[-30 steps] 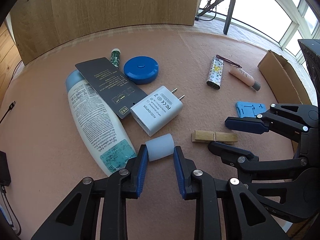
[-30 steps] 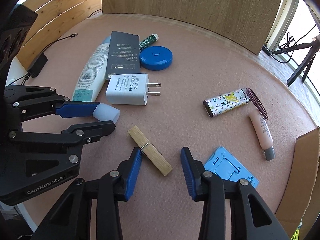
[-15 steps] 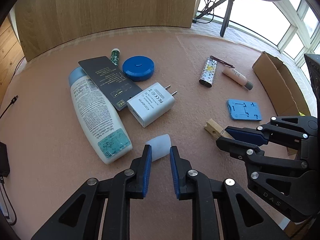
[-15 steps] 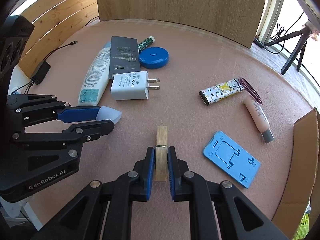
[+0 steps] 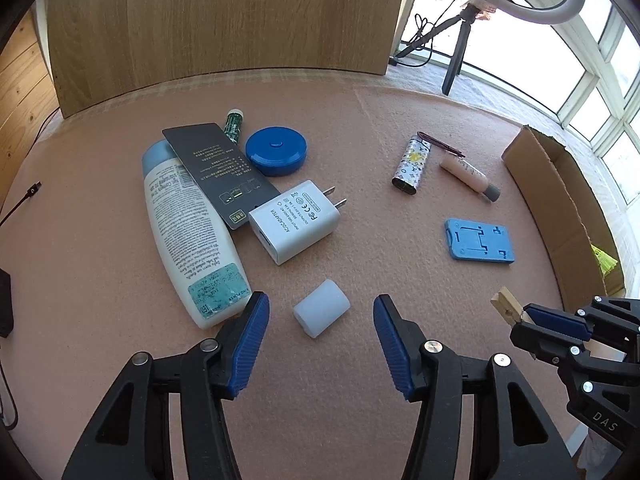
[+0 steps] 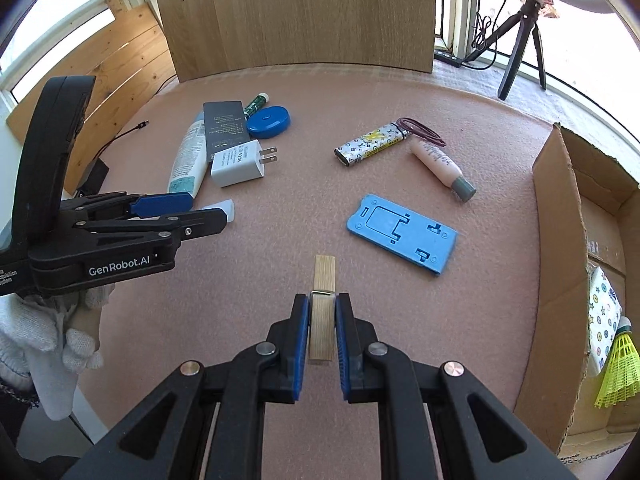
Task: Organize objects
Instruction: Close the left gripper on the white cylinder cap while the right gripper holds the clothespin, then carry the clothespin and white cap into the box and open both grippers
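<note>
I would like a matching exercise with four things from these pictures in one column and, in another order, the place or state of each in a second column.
1. wooden clothespin
2. white cylinder
3. shuttlecock
4. black card

a. lying partly on the lotion bottle
b. inside the cardboard box
c. clamped in the right tongs
d. on the mat between the open left tongs

Pairs: 1-c, 2-d, 3-b, 4-a
</note>
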Demonstrator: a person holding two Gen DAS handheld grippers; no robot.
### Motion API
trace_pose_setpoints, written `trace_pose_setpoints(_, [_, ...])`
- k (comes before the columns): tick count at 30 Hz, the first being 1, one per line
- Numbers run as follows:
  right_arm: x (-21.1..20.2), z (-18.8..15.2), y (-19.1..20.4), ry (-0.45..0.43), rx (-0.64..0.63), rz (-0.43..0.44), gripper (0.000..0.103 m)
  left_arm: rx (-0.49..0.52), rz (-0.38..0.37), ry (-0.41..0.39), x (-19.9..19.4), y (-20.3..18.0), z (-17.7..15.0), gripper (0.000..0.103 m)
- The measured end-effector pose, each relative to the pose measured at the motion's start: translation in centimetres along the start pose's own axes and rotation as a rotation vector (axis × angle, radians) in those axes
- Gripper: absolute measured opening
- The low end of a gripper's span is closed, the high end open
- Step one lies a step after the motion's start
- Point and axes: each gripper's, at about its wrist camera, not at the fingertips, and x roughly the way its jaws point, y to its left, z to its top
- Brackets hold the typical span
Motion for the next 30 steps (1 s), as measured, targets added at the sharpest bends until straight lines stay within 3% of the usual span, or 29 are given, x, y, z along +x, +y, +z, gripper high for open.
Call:
trace_pose_setpoints(4, [-0.6,-0.3,-0.6,-0.009,0.012,-0.010,0.012,0.010,0.063,0.023,1.4,-0.7,0.4,0.056])
trace_pose_setpoints(7, [-0.9,-0.4,-0.7,-0.018,0.013,-0.021,0.012,0.030,0.111,0.023,2.1,-1.3,0.1,0.044])
trace_pose_setpoints(9, [-1.0,-0.5,-0.8,-0.022,0.016,-0.025,0.012,0.046,0.114,0.011,2.1,-1.6,0.0,0.034])
trace_pose_setpoints(13, [-1.4,-0.6,-1.2,-0.030,0.019,-0.041,0.012,0.029,0.094,0.009,1.7,-1.0,0.0,0.026])
trace_pose_setpoints(22, [-4.4,-1.4,-2.3,-0.093,0.045,-0.063,0.012,0.006,0.040,-0.038,-2.2,-0.3,0.6,0.024])
trace_pose_setpoints(30, [-9.1,-2.5,-5.3,-0.175,0.098,-0.140,0.012,0.081,-0.032,-0.105,-5.7,-4.8,3.1,0.024])
